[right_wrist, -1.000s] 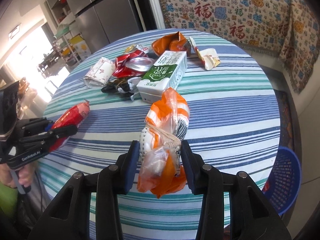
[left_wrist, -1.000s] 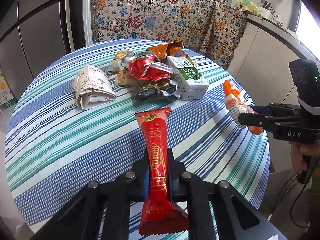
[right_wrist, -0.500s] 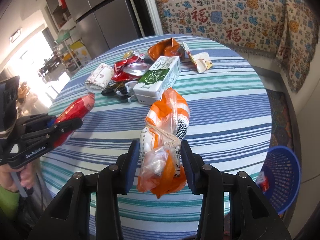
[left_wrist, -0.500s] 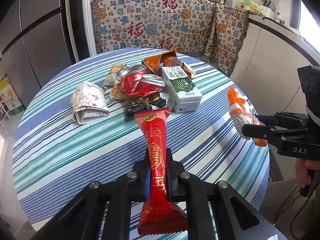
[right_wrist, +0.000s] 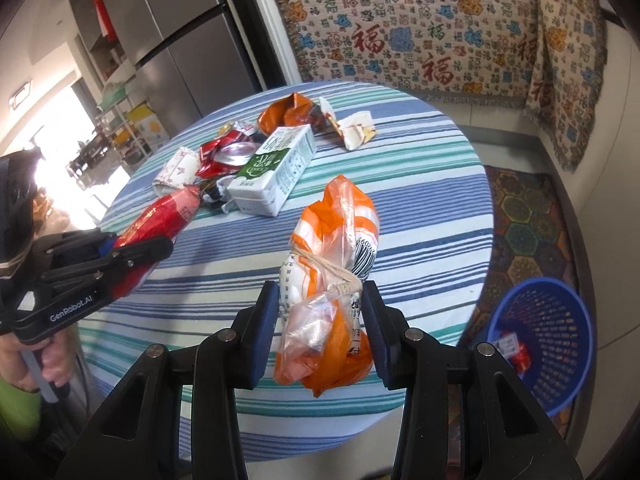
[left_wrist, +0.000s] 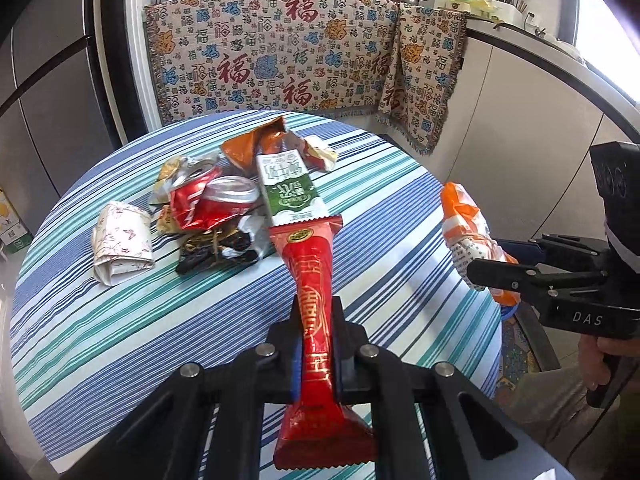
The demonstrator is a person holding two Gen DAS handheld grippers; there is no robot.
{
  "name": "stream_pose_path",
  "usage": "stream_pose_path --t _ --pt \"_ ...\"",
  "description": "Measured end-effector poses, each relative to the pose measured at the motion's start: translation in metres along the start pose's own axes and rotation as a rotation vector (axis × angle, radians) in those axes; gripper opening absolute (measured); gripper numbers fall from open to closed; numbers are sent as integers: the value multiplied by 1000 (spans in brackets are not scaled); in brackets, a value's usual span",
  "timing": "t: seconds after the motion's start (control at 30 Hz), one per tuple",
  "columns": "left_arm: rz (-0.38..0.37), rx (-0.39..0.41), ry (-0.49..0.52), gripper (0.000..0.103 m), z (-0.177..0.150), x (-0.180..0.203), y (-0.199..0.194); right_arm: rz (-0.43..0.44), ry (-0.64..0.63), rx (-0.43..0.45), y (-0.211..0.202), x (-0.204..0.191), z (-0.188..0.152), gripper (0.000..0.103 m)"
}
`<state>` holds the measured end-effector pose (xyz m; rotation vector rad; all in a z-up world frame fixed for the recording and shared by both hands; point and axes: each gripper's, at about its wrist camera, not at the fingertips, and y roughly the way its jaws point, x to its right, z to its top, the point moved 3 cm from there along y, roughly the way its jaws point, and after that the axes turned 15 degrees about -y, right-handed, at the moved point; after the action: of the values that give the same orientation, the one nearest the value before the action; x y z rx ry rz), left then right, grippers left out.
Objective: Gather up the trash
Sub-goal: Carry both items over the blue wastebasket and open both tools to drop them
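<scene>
1. My left gripper (left_wrist: 316, 320) is pressed tight on a long red wrapper (left_wrist: 314, 300); the jaws pinch it across its narrow middle, so its crimped top fans out ahead of the fingers and its wide bottom hangs back toward my hand.
2. That wrapper is held up off the striped round table (left_wrist: 120, 320), its far end pointing at the heap of rubbish in the middle.
3. My right gripper (right_wrist: 320, 304) is clamped on an orange-and-white plastic bag (right_wrist: 332, 248) tied with string; the pads press its two sides just below the knot, with the puffed top standing above the fingers and the loose orange tail drooping beneath them.
4. The bag too is clear of the cloth, near the table's edge.
5. Left on the table, ahead of both grippers: a green-and-white milk carton (right_wrist: 272, 168) lying flat, a crushed red can (left_wrist: 216, 200) touching its side, a folded patterned paper (left_wrist: 122, 240) further out, a black crumpled wrapper (left_wrist: 216, 248) and an orange foil packet (left_wrist: 256, 144) behind the carton.
6. A blue basket (right_wrist: 548, 328) stands on the floor beside the table, below and to the right of my right gripper, with some red trash inside.
</scene>
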<state>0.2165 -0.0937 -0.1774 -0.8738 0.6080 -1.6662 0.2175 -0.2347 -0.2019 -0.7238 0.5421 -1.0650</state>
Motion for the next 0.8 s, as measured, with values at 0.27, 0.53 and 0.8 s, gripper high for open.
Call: stream_pose_path --t 0.27,0.53,0.8 --pt "-127 -33 63 10 13 70 16 -113 152 42 -42 72 -24 43" --pt "-269 -101 145 10 25 167 47 -316 237 4 -81 156 -50 43" --pt "-383 -252 176 10 23 250 120 -421 282 -102 -74 241 -90 43"
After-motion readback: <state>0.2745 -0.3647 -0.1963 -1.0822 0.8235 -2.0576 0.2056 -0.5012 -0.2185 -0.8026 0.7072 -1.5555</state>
